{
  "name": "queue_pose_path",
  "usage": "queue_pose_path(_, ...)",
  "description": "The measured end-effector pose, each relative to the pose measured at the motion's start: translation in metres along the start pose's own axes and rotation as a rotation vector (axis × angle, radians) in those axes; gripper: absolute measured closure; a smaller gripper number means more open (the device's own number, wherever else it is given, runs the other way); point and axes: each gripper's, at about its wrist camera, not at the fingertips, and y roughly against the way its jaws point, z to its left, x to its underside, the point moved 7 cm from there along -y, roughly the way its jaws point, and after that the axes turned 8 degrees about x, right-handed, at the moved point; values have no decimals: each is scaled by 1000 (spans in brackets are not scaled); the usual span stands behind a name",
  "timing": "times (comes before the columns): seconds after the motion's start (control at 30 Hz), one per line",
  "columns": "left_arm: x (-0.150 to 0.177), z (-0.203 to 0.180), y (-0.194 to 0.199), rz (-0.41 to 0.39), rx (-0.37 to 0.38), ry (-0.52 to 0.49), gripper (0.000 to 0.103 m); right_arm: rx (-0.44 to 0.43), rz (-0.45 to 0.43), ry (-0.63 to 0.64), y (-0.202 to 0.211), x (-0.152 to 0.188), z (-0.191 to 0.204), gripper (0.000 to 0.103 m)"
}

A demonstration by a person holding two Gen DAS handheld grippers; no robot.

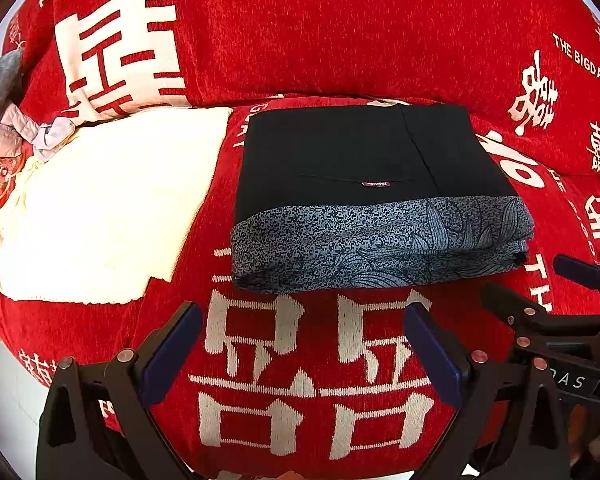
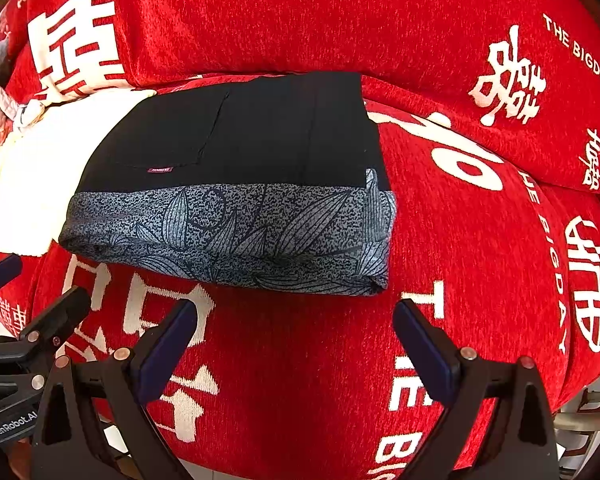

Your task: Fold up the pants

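Left wrist view shows the pants (image 1: 376, 200) lying as a compact folded bundle on the red sofa cover (image 1: 300, 40), dead ahead of the left claw (image 1: 302, 340) and a little to its right, near but not touching. This claw's 2 fingers are spread wide with nothing between them. The bundle's long axis runs side to side across the view, and its patterned grey band faces the claw as the near edge, the black panel with a small label behind it.

From the right wrist view, the right claw (image 2: 296, 336) is likewise spread wide and holds nothing; here the pants (image 2: 236, 200) sit ahead and somewhat to the left, so the bundle lies between the 2 claws' lines of sight. Neither claw looks clearly nearer (the fisheye makes this hard to judge); both hang just short of the near edge, with the right claw's tips showing at the right margin of the left view.

By the look of the stacked layers, the folding seems finished or nearly so. Any further fold would mean taking the 2 short ends, 1 per claw.

A cream cloth (image 1: 100, 200) lies just beside the pants on their left.
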Motion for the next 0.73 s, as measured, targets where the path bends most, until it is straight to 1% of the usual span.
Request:
queue_pose_path(0.4,-6,1,-1,1,8,1,2,8,-7,5,1,-8,-1,4)
queue_pose_path(0.57,-8,2,-4,15,32,12,2,11,-9,8,-1,-10,0,4)
queue_pose_path(0.73,-7,3,-3,1,35,1,2,3,-10,11,-1,-9,2,4)
